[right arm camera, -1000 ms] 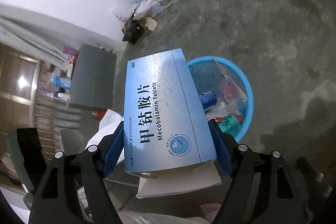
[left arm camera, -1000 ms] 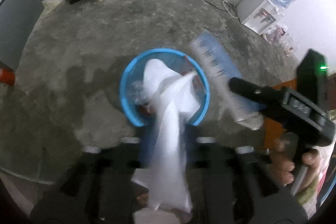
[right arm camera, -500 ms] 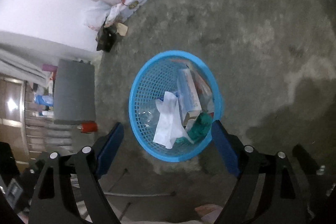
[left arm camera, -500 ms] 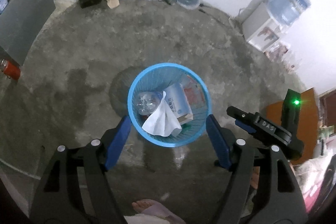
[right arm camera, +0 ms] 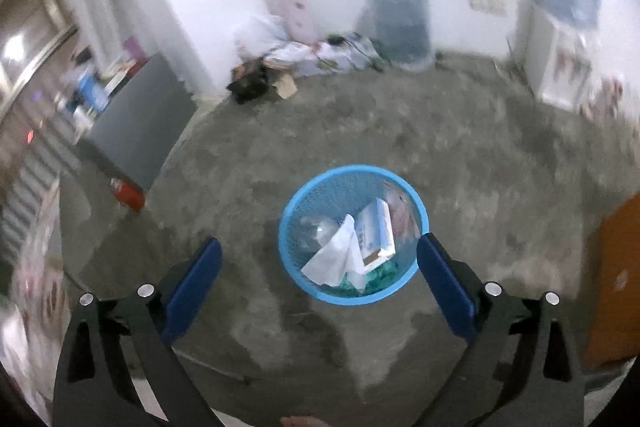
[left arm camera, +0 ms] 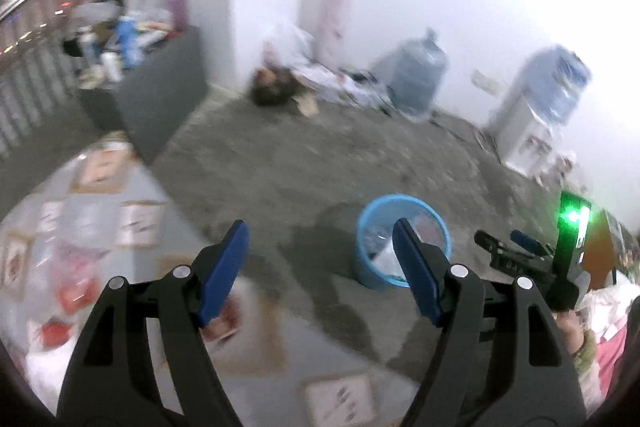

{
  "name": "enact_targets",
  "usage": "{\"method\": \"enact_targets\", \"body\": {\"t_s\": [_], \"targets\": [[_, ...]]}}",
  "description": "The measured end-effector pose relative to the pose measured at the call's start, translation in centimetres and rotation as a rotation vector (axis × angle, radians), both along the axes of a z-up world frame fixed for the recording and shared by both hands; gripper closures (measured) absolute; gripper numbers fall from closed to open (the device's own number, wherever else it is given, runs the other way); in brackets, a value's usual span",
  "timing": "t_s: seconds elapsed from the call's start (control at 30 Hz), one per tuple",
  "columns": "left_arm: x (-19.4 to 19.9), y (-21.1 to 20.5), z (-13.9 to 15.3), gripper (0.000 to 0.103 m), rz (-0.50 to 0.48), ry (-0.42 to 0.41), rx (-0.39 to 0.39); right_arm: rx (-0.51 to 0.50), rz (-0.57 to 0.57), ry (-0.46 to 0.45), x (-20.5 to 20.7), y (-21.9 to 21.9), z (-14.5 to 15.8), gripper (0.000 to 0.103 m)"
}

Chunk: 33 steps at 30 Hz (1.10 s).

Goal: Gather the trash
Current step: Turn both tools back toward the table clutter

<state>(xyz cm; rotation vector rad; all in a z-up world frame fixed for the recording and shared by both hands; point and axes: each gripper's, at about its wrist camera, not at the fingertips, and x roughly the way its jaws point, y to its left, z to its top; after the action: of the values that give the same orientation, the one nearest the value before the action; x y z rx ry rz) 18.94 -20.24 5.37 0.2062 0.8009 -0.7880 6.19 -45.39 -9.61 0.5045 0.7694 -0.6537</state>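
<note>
A blue mesh waste basket [right arm camera: 294, 211] stands on the concrete floor; it also shows in the left wrist view [left arm camera: 366, 223]. Inside lie a white tissue [right arm camera: 334, 257], a blue-and-white medicine box [right arm camera: 376, 231], a clear bottle and green scraps. My right gripper [right arm camera: 318, 255] is open and empty above the basket's near side. My left gripper [left arm camera: 320, 243] is open and empty, left of the basket and over the edge of a grey table [left arm camera: 168, 215] strewn with blurred packets and wrappers [left arm camera: 138, 223]. The right gripper [left arm camera: 520, 251] shows at the right of the left wrist view.
A dark grey cabinet [right arm camera: 136, 131] and a red can [right arm camera: 128, 193] stand to the left. Water jugs [right arm camera: 394, 27], a white dispenser [right arm camera: 560, 67] and a pile of clutter [right arm camera: 280, 67] line the far wall. An orange-brown panel [right arm camera: 612, 279] stands at the right.
One second ago my left gripper held the tissue and my right held the medicine box; both now lie in the basket. Both grippers opened, and the left one has swung left toward the table.
</note>
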Motion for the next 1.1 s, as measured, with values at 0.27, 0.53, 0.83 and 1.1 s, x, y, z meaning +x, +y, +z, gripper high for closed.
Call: {"method": "enact_targets", "body": {"t_s": [0.27,0.53,0.83,1.1], "targets": [[-2.2,17.0,4.5,0.028,0.331,-0.087,-0.114,-0.3,0.151,0.056,0.9,8.8,5.6,0.007],[-4.8,31.3,2.7,0.028,0.632,-0.085,-0.067,-0.441,0.327,0.014,-0.1,15.2,8.2,0.007],[-7.1,37.9,-2.8,0.028,0.693,0.031,-0.111,-0.179,0.6,-0.219,0.5,20.3,10.0,0.007],[-6.9,37.6,-4.3,0.028,0.577,0.007,-0.087,0.071,0.848,-0.221,3.7,27.2,8.4,0.007]]}}
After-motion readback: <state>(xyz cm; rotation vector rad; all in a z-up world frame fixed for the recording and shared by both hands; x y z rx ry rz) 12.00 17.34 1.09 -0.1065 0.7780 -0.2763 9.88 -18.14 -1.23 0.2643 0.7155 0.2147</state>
